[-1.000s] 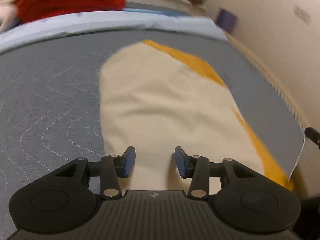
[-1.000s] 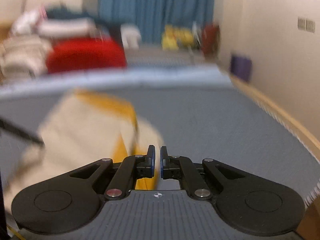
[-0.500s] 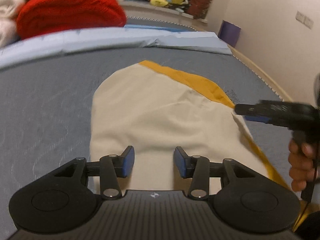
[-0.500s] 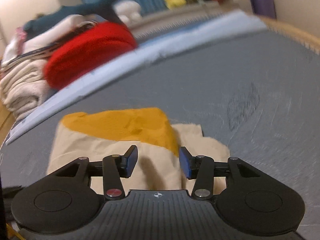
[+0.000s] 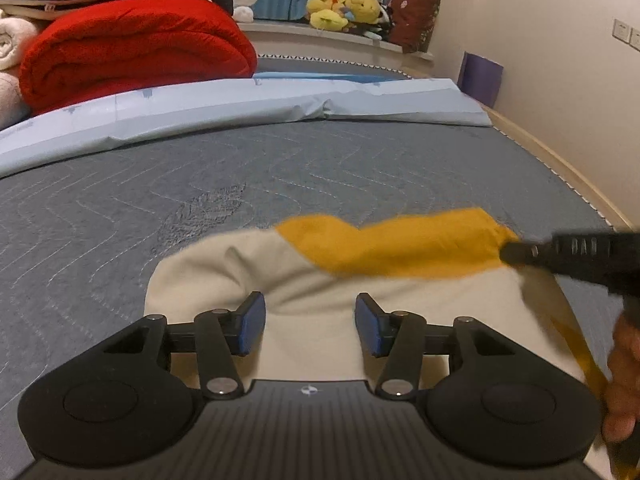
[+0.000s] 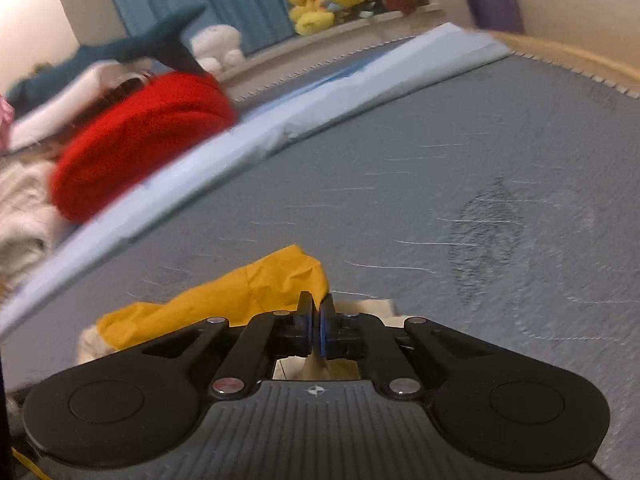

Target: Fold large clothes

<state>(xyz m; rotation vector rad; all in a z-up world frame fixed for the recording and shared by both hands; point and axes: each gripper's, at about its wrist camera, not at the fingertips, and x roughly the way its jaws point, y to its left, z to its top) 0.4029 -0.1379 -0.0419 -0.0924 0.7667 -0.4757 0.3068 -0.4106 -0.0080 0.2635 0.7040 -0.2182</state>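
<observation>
A cream garment (image 5: 400,312) with a yellow band (image 5: 400,248) lies on the grey quilted bed (image 5: 200,184). My left gripper (image 5: 308,324) is open and empty, hovering over the cream cloth near its near edge. My right gripper (image 6: 316,320) is shut on the yellow edge of the garment (image 6: 248,300) and lifts it, so the far end folds toward me. In the left wrist view the right gripper (image 5: 508,250) comes in from the right, pinching the yellow band's corner.
A red blanket roll (image 5: 136,48) and folded white bedding (image 5: 12,40) sit at the far left. A light blue sheet (image 5: 280,100) runs across the bed's far side. Plush toys (image 5: 344,8) line the window ledge. A wall (image 5: 560,60) runs along the right.
My right gripper went from open to shut on the yellow edge and pulled it toward me; the garment's far end is now folded back and looks shorter. The left gripper stayed open.
</observation>
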